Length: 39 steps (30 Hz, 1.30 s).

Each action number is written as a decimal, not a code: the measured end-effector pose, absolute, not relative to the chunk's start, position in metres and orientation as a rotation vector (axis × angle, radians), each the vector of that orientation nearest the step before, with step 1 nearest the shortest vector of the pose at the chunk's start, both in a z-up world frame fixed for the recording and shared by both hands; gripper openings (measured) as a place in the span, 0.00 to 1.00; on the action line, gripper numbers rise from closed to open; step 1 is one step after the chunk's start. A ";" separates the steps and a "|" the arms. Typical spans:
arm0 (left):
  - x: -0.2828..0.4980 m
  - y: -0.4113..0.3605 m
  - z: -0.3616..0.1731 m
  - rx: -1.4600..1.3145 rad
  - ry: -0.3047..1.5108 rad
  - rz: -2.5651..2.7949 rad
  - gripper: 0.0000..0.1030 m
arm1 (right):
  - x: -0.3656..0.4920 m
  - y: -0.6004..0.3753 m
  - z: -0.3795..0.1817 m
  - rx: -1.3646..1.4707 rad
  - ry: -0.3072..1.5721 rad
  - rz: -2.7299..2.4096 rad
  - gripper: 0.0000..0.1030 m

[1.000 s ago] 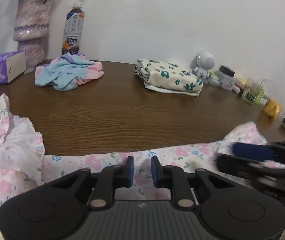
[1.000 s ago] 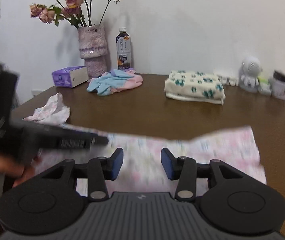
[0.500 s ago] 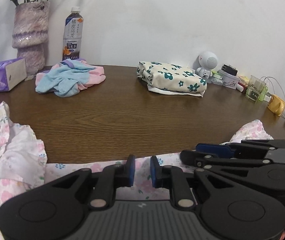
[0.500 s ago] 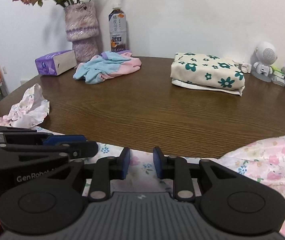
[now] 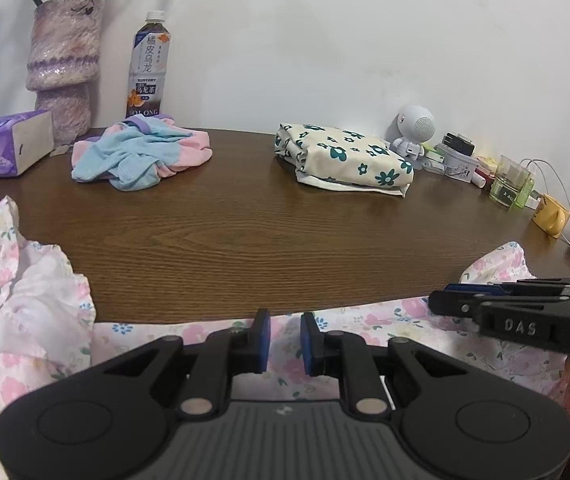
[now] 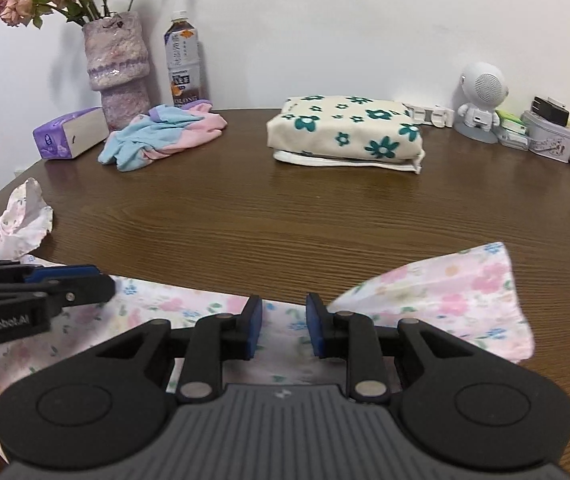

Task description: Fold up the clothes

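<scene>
Soft even light, sharp, fisheye-bent dark corners.

Plenty of bare table [image 5: 245, 236] mid-frame ahead of me; folded floral bundle [image 5: 345, 160] and crumpled blue-pink cloth [image 5: 141, 156] crowd the upper part.

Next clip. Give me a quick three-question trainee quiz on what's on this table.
1. True or false: the green-flowered garment is folded.
2. What stands right beside the vase? A. bottle B. speaker C. jar
3. Fill in: the tissue box is ___ in colour.
Key: 1 true; 2 A; 3 purple.
</scene>
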<state>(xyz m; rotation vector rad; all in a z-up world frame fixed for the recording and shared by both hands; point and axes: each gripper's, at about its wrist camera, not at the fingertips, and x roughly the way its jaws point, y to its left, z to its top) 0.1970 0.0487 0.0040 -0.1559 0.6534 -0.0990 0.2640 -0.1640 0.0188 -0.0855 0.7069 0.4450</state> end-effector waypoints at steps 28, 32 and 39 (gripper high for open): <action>0.197 0.047 0.004 -0.131 0.648 -0.102 0.14 | 0.284 -0.256 0.025 -0.022 0.710 0.282 0.19; 0.196 0.046 0.004 -0.124 0.646 -0.099 0.14 | 0.266 -0.258 0.044 0.056 0.614 0.318 0.19; 0.195 0.045 0.004 -0.119 0.643 -0.096 0.14 | 0.244 -0.187 0.048 0.016 0.590 0.543 0.19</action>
